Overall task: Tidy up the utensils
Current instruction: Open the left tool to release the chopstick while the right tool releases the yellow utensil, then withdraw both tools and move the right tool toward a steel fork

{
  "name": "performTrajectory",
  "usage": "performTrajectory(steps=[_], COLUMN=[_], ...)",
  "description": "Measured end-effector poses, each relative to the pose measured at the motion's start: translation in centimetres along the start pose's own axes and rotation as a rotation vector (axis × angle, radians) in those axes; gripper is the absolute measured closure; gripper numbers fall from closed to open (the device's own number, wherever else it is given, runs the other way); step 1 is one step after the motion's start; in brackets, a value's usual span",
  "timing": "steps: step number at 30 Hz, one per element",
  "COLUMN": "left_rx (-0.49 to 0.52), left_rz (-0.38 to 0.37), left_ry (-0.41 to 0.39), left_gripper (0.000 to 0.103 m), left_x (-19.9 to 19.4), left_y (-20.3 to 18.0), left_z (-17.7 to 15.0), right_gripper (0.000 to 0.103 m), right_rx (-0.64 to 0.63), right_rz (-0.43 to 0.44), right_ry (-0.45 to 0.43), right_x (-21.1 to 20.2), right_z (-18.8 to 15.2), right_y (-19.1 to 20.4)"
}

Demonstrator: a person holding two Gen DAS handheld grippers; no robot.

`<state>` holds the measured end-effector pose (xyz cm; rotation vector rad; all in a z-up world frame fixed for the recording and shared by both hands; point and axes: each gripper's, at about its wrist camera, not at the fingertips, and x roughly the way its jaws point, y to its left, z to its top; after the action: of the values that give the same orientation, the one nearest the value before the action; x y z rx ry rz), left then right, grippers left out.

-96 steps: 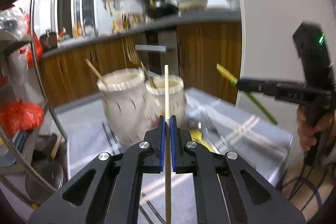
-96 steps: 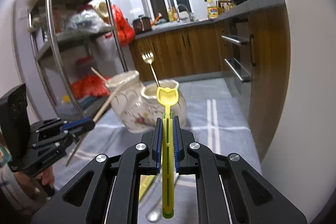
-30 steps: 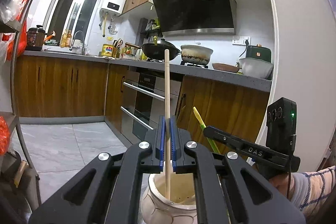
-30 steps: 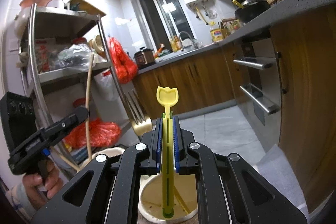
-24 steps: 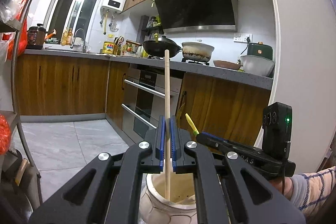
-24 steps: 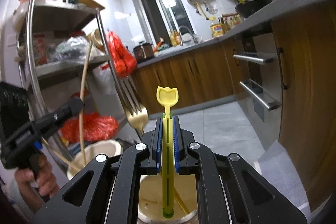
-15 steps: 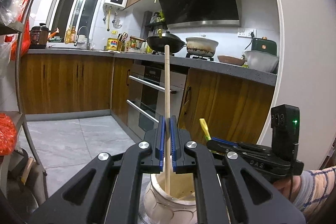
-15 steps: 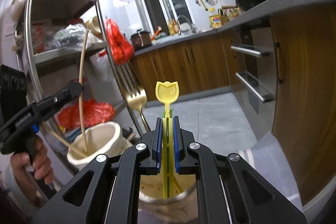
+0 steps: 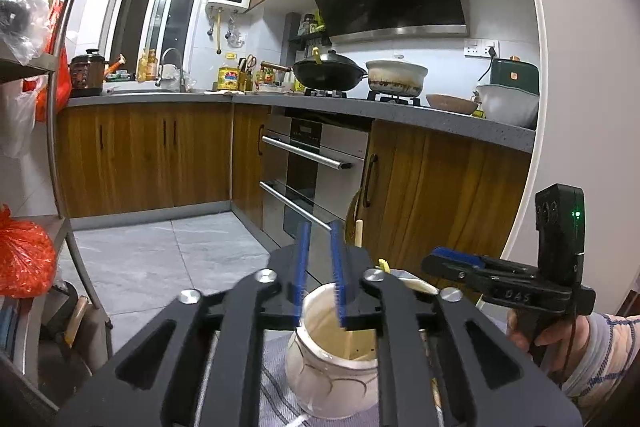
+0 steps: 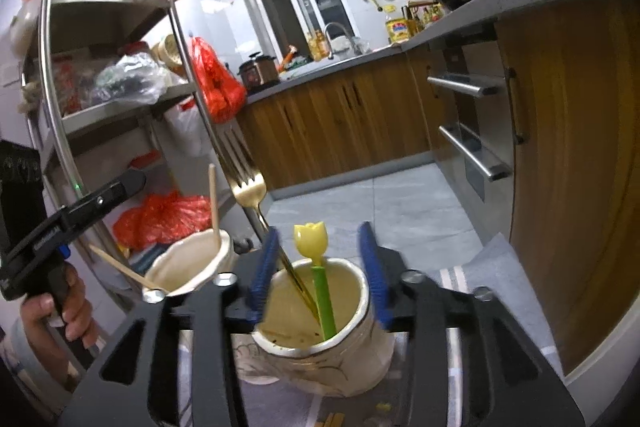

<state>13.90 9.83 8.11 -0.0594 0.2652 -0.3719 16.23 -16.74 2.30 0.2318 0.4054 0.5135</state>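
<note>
My left gripper (image 9: 320,267) is open and empty above a cream ceramic jar (image 9: 334,363). A wooden chopstick (image 9: 359,233) stands in that jar, leaning against its far rim. My right gripper (image 10: 318,267) is open and empty above a second cream jar (image 10: 320,363). A green utensil with a yellow tulip top (image 10: 316,267) and a gold fork (image 10: 250,189) stand in that jar. The left jar (image 10: 192,263) also shows in the right wrist view with two chopsticks (image 10: 214,203). Each gripper shows in the other's view, the right gripper (image 9: 452,261) and the left gripper (image 10: 132,183).
The jars stand on a grey striped cloth (image 10: 496,267) on a table. A metal shelf rack (image 10: 120,95) with bags stands to the left. Wooden cabinets and an oven (image 9: 312,179) lie beyond. A white wall (image 9: 592,107) is close on the right.
Both grippers have opened. The chopstick has dropped from my left gripper into its jar. The green tulip utensil has dropped from my right gripper into its jar.
</note>
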Motion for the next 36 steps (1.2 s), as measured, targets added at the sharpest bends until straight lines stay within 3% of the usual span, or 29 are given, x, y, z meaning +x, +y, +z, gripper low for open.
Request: performTrajectory(steps=[2,5,7,9,16,24,32,36], left_rx=[0.004,0.009,0.008,0.008,0.026,0.041,0.091,0.073], left_rz=[0.01,0.03,0.05,0.073,0.153,0.234,0.265,0.244], left_ry=[-0.009,-0.015,-0.021,-0.034,-0.04,0.014,0.102,0.147], left_gripper=[0.074,0.063,0.042,0.031,0.008,0.006,0.006,0.006], left_x=[-0.9,-1.9,-2.6,-3.5,-5.9,-7.8,-7.4,-7.0], left_y=[-0.3,-0.9,-1.1,-1.4,-2.8,-5.9,-10.1,-11.5], left_z=[0.1,0.0,-0.1,-0.2,-0.8,-2.1,-5.4,-7.4], right_gripper=[0.02,0.007,0.005,0.005,0.005,0.005,0.005,0.005], right_rx=[-0.012,-0.038,-0.069,-0.101,-0.144,-0.147,-0.139,-0.117], right_rz=[-0.008,-0.02,-0.038,-0.062,-0.117,-0.141,-0.168,-0.185], right_ry=[-0.021,-0.048,-0.06,-0.067,-0.029,-0.032,-0.008,0.026], right_x=[-0.9,-2.1,-2.9,-3.5,-5.3,-8.8,-11.3,-11.9], right_z=[0.2,0.4,0.4,0.2,-0.4,-1.9,-3.3,-4.2], right_y=[0.0,0.1,0.2,0.3,0.0,-0.6,-1.7,-2.5])
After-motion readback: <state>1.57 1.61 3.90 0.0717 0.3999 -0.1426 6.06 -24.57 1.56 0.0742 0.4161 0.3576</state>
